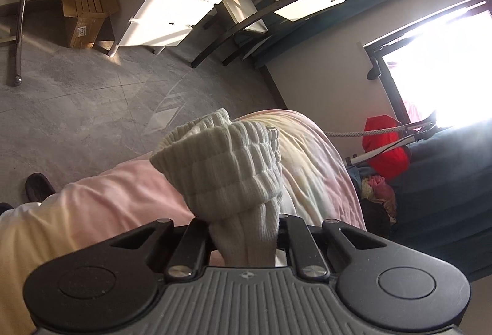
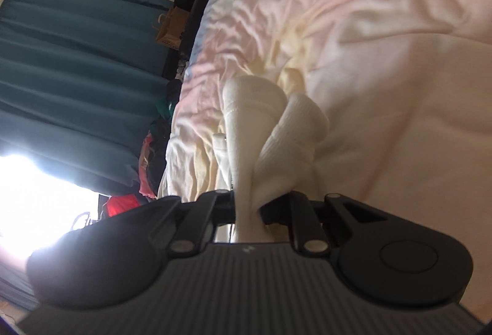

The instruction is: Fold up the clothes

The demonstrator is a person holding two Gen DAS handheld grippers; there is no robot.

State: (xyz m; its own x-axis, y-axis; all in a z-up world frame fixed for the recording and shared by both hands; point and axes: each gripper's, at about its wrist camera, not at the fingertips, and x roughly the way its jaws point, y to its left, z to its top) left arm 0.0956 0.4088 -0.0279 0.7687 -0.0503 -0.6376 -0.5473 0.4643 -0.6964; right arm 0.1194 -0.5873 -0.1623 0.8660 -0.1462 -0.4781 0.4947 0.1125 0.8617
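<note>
both our grippers, left [image 1: 244, 238] and right [image 2: 256, 212], pinch the white ribbed sock [image 1: 227, 169] endwise in their fingers above the bed [image 2: 384, 42].

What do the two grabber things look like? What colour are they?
Both look alike. The left gripper has a grey ribbed body with a tiny emblem in the middle, black rounded shoulders with a round disc on each side, and black link bars pinned by shiny silver rivets. The right gripper has the same grey ribs, black shoulders and silver rivets. No cables or sleeves show.
</note>
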